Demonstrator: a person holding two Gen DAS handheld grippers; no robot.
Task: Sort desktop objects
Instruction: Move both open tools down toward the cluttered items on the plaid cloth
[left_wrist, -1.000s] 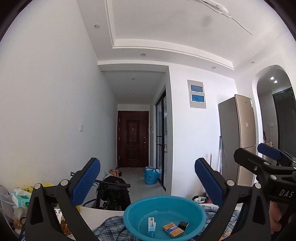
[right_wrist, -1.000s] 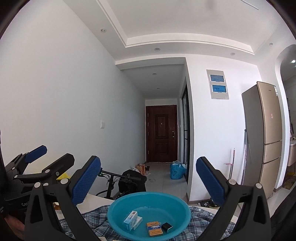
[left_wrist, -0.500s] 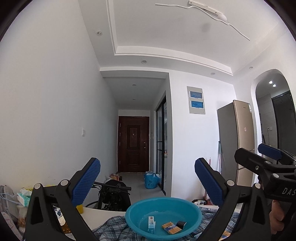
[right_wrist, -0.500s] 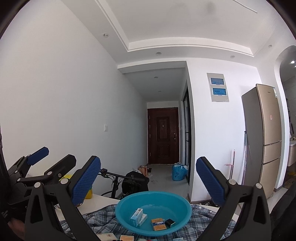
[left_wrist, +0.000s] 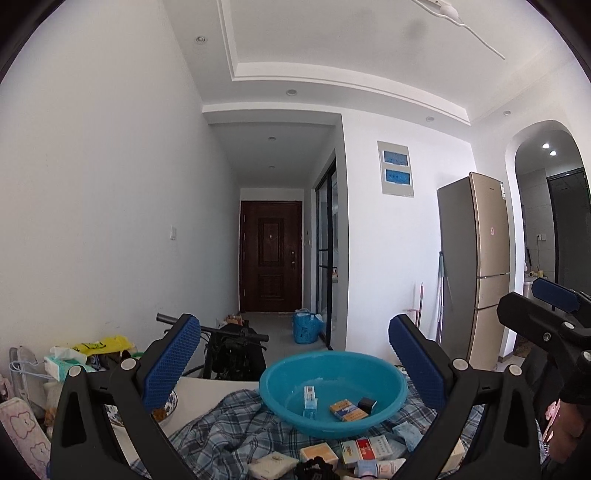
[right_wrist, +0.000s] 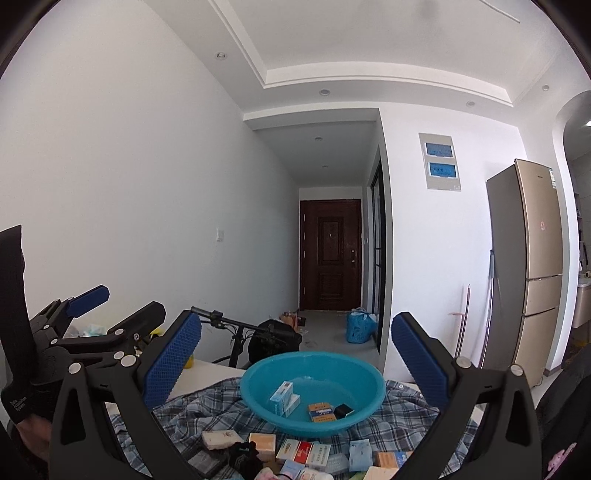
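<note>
A blue plastic basin (left_wrist: 280, 384) (right_wrist: 255, 384) stands on a plaid cloth (left_wrist: 221, 432) (right_wrist: 192, 413). Inside lie a light-blue box (left_wrist: 310, 397) (right_wrist: 282, 396), an orange box (left_wrist: 347, 410) (right_wrist: 322, 411) and a small black box (left_wrist: 367, 404) (right_wrist: 343, 410). Several small boxes and packets (left_wrist: 354, 454) (right_wrist: 303, 452) lie on the cloth in front of the basin. My left gripper (left_wrist: 295, 362) is open and empty, above and behind the pile. My right gripper (right_wrist: 295, 358) is open and empty, likewise raised. Each gripper shows in the other's view, the left one (right_wrist: 86, 325) and the right one (left_wrist: 546, 314).
A white table (left_wrist: 207, 395) carries the cloth. Tissues and bags (left_wrist: 74, 358) clutter the left. A bicycle (right_wrist: 251, 336) stands behind the table. A gold fridge (left_wrist: 480, 269) is at the right; a hallway with a brown door (left_wrist: 271, 254) lies ahead.
Both grippers have tilted or moved so the view dips; the pile of boxes in front of the basin has come into view. Both stay open and empty.
</note>
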